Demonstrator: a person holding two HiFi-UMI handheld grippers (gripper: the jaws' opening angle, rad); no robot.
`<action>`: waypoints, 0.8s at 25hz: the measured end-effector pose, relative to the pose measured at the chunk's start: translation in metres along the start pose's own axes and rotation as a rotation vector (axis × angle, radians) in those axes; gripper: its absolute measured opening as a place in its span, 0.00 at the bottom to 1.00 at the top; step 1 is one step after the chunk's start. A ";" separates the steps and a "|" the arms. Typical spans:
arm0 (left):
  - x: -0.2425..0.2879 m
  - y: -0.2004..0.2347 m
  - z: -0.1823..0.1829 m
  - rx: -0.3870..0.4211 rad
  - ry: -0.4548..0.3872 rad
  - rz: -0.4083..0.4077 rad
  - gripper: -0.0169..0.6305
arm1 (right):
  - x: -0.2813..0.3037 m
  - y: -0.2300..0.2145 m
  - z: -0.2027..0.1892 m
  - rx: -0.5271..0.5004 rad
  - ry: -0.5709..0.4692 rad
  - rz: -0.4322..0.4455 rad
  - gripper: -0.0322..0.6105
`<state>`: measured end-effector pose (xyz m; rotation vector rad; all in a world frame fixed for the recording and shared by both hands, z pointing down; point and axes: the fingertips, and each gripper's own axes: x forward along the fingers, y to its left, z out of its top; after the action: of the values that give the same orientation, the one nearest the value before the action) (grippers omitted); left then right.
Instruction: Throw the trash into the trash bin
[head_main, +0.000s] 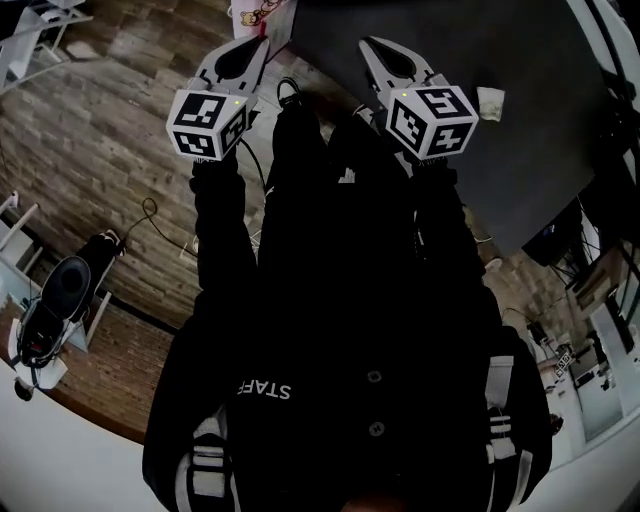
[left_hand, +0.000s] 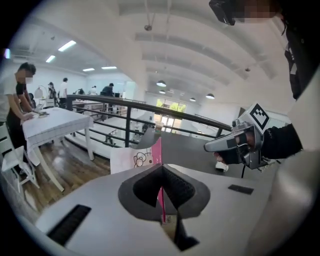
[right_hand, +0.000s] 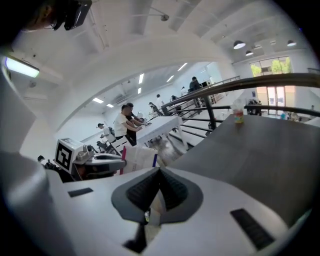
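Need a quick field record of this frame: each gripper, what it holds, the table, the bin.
left gripper: shut on the pink edge of a white cartoon-print paper bag
right gripper: shut on a pale paper piece; unclear whether it belongs to the bag
dark grey table: small crumpled white paper lies on it
trash bin: not in view

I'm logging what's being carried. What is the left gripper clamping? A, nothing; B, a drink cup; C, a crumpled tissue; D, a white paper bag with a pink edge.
D: the left gripper is shut on the pink edge of the paper bag, as the left gripper view shows.
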<state>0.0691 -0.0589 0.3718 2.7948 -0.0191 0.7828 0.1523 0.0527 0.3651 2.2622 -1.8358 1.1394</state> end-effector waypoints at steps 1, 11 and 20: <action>-0.009 0.015 -0.005 -0.019 -0.005 0.024 0.03 | 0.016 0.012 0.002 -0.017 0.015 0.022 0.07; -0.093 0.129 -0.064 -0.177 -0.030 0.184 0.03 | 0.133 0.120 -0.003 -0.136 0.146 0.172 0.07; -0.142 0.198 -0.153 -0.379 -0.031 0.365 0.03 | 0.211 0.186 -0.047 -0.236 0.299 0.313 0.07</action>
<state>-0.1457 -0.2230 0.4696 2.4655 -0.6299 0.7209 -0.0213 -0.1627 0.4347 1.6232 -2.1099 1.1468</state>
